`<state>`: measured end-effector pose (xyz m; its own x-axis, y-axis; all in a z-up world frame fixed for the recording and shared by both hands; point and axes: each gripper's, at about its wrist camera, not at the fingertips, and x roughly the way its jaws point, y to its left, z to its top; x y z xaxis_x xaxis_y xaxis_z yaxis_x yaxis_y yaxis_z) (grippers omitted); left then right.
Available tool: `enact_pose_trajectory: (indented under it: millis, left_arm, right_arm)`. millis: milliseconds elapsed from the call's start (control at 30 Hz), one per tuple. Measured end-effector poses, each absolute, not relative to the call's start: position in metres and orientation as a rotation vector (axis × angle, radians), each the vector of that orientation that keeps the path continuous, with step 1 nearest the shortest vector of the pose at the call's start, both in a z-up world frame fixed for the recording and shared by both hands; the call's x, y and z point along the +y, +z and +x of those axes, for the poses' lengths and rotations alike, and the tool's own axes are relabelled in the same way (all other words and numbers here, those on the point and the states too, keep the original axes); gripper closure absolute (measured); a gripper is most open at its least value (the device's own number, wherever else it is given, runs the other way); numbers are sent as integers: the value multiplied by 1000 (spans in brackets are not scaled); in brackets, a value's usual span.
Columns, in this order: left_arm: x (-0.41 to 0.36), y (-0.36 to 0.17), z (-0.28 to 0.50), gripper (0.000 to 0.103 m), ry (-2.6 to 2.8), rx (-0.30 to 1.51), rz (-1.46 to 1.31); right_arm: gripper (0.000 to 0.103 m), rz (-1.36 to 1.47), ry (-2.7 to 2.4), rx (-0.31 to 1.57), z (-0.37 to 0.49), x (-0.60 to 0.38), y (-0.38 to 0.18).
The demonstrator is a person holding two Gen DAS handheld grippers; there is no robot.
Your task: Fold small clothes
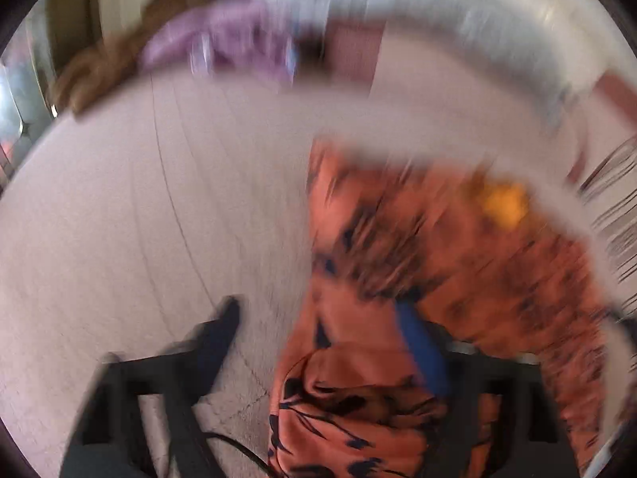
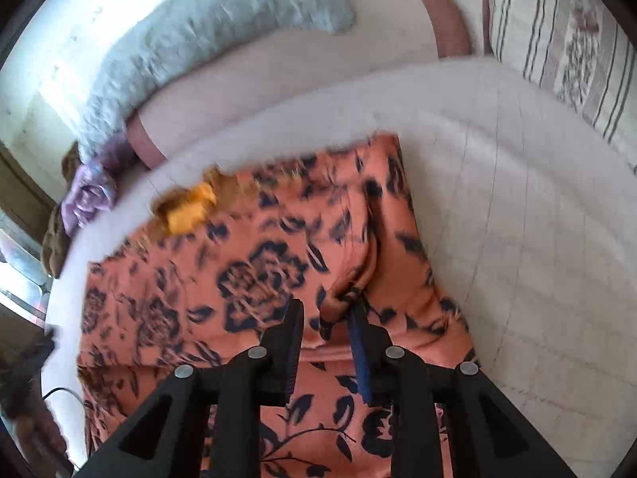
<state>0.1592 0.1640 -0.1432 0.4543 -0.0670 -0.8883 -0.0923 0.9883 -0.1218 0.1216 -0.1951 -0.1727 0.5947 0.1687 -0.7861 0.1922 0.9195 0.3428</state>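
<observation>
An orange garment [image 2: 270, 263] with a dark floral print lies spread on the white quilted bed cover [image 2: 517, 183], a yellow patch [image 2: 191, 207] at its far edge. My right gripper [image 2: 326, 312] hovers low over it, jaws slightly apart. A raised pucker of cloth [image 2: 346, 286] sits by the right blue-padded finger, and flat cloth shows in the gap. The left wrist view is blurred. There my left gripper [image 1: 318, 310] is open at the garment's [image 1: 438, 247] left edge. A bunched fold [image 1: 358, 390] lies against the blue right finger [image 1: 418, 342], while the left finger [image 1: 227, 318] stands over bare cover.
A grey fluffy blanket [image 2: 179, 40] and a striped pillow [image 2: 557, 47] lie at the head of the bed. A purple cloth [image 2: 91, 195] and a brown item [image 2: 55, 247] sit at the left corner. A thin black cable [image 2: 59, 392] runs near the bed's left edge.
</observation>
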Motion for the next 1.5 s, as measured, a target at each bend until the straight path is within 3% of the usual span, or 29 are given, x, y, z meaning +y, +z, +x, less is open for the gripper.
enact_pose_trajectory:
  millis: [133,200,233,267,300,367,433,600,633,667,700,767,900,967,1167,1233,1300,1367,1400,1433,1500]
  left_arm:
    - [168,-133,149,54,-2,1038,-176]
    - [176,-119,145,53,-14,992,-235]
    - [179,-115,145,52,-17,983,-248]
    - [181,-109,148,47,-26,975,-265]
    - [183,-103,153,34,-40,966,-285]
    - [182,-98,165,26,-57,945,-300]
    - [177,-99,182,26,-89,959,-298]
    - [175,-122,227,26,-108,1005,-320]
    - [177,-129,235,30,-107,1023,-323]
    - [177,-139,240,68,-94,1060,-290]
    - [177,-144,243,82,-84,1079,-274]
    - [182,-137,243,92,-96,1046,-291]
    - [169,-128,235,92,-95,947,-173]
    - [169,-154,242,89,-75,1003,-171]
    - [172,-121,231,83,-44,902,-203]
    - [171,-116,229,69,-74,868,-212]
    - [166,-125,231,44,-70,892,-195]
    - [164,-152,241,44,-33,1021,-155]
    - [164,-151,238,43,-37,989,-154]
    - [164,-146,234,43,-26,980,-144]
    - [166,-134,221,43,-41,974,-165]
  right_arm:
    - [75,497,129,868,124,-190,-149]
    - [57,550,231,855,132,-196,-149]
    - [34,551,229,856,135,-193,-151]
    - [33,545,190,861,139,-195,-158]
    - [33,552,156,879,140,-199,-167]
    - [36,620,163,992,149,-206,-198]
    - [38,674,153,1017,147,-215,-213]
    - [35,588,226,902,146,-202,-177]
    - [34,578,236,903,152,-201,-178]
    - [33,574,241,919,158,-199,-185]
    - [33,581,242,956,163,-200,-197]
    - [35,622,237,1008,170,-203,-225]
    - [35,623,256,977,161,-205,-216]
    - [35,603,263,984,162,-206,-217]
    - [35,605,239,986,164,-206,-207]
    - [35,614,260,924,166,-206,-190]
    - [35,640,302,878,175,-207,-178]
    - [29,656,296,891,191,-210,-185]
    - [29,649,256,931,201,-214,-199]
    - [34,668,195,996,210,-222,-220]
    - [35,827,200,937,202,-240,-224]
